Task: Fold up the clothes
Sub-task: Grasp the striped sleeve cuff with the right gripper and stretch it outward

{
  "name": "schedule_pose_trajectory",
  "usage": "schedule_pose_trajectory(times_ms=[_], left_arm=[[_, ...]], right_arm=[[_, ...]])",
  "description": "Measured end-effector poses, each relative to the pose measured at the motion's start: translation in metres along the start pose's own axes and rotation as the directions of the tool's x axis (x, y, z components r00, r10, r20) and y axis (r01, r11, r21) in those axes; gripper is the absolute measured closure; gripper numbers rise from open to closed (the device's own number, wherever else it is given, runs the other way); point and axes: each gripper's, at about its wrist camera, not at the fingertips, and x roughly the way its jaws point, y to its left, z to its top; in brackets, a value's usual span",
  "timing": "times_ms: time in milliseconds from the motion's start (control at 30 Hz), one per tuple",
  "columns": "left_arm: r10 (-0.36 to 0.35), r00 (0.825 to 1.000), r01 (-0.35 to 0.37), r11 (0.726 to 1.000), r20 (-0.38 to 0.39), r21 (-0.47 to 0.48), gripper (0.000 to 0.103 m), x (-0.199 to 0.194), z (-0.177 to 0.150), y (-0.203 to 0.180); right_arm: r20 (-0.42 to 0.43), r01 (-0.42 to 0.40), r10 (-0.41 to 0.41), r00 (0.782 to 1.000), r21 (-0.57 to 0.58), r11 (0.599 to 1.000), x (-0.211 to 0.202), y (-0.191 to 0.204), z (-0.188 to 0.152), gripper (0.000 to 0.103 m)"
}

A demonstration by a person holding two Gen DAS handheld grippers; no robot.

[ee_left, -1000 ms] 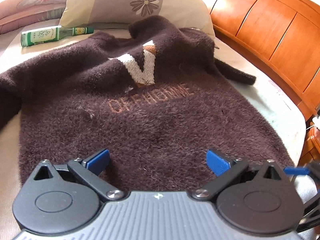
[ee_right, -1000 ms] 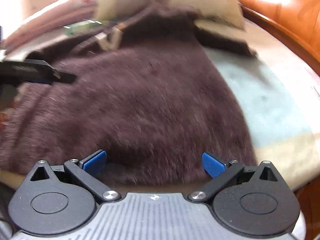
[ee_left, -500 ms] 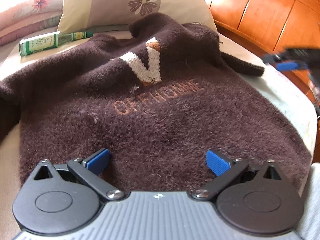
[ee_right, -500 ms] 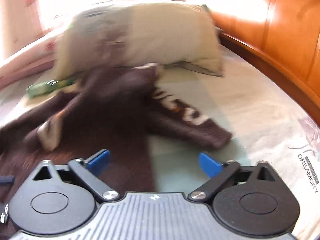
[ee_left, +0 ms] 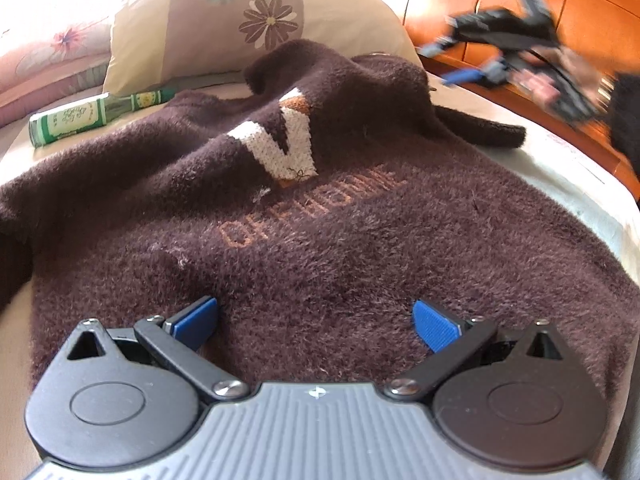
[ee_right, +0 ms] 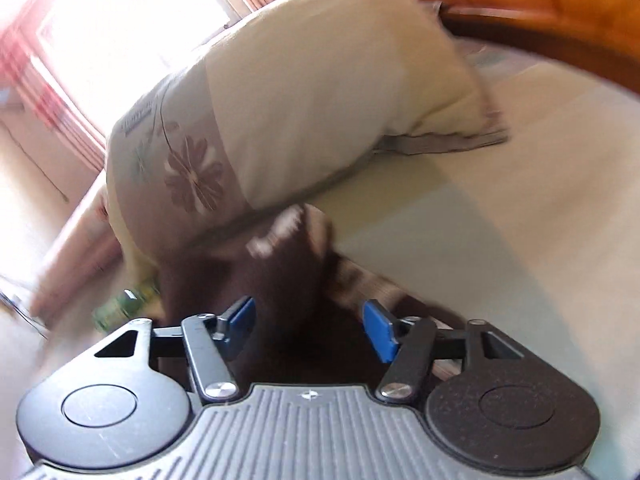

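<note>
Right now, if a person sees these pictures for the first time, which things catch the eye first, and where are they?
The fluffy dark brown sweater dominates, spread over the bed with a white V and orange lettering on its chest. Behind it a flowered pillow leans by the orange wooden headboard, and a green glass bottle lies at the sweater's far left. The left tongs hover open above the hem; the right tongs are closing over a sleeve.

Strong daylight pours in from the upper left on my right wrist view, blowing the window [ee_right: 120,28] out to white; the pillow [ee_right: 304,112] and sweater [ee_right: 280,280] there smear with motion blur; my left wrist view is sharper, sunlit across the pillow top, though the right gripper [ee_left: 472,60] streaks at the upper right; fisheye bending curves the headboard [ee_left: 520,0] and edges.
</note>
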Motion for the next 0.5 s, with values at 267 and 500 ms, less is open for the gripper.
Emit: schedule_pose_trajectory(times_ms=[267,500], left_arm=[[-0.027,1.000,0.027,0.999,0.014,0.023,0.001,-0.002,-0.003,0.003],[-0.017,1.000,0.017,0.999,0.011,0.029,0.001,-0.001,-0.003,0.001]], right_arm=[[-0.062,-0.022,0.021,0.998,-0.026,0.999,0.060,0.027,0.006,0.050],[-0.097,0.024,-0.037,0.995,-0.133,0.991,0.013,0.032,-0.005,0.043]])
